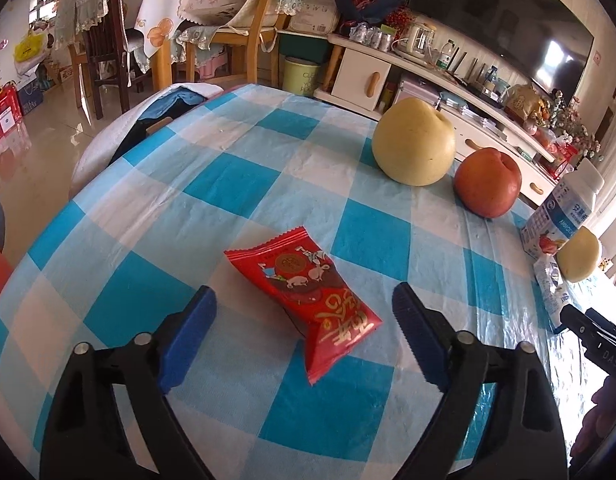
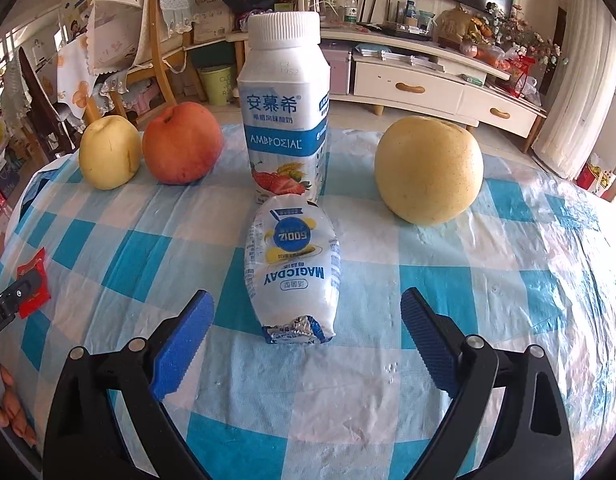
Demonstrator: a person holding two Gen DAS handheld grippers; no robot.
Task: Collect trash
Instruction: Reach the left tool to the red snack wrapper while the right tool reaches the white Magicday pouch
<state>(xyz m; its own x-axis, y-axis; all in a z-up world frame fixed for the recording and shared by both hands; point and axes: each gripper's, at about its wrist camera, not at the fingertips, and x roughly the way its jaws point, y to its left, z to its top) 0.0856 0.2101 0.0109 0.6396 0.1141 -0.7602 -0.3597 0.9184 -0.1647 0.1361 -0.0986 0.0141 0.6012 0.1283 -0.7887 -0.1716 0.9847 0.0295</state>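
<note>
Both claws look poised for a pick at once, 1 piece of trash each. The left claw (image 1: 303, 312) stands with its blue pads apart on either side of the red snack wrapper (image 1: 308, 300), which lies flat and slightly crumpled on the checked desk (image 1: 235, 176); neither pad touches it. A thin foil like this is best taken by lowering until the pad tips nearly meet the cloth, then pinching across its puffed middle rather than a flat end, so it does not slip out. The right claw (image 2: 303, 316) is likewise apart, framing the crimped near end of the white Magicday pouch (image 2: 293, 268), which lies lengthwise pointing away; closing on the fuller body just beyond the crimp should hold better. Just beyond the pouch, about touching its far end, stands the tall Ambrosial yogurt bottle (image 2: 285, 120), which a forward push could topple. A large yellow pear (image 2: 428, 170) sits to the right, a red apple (image 2: 181, 144) and a smaller pear (image 2: 109, 152) far left; all are clear of both approaches.
</note>
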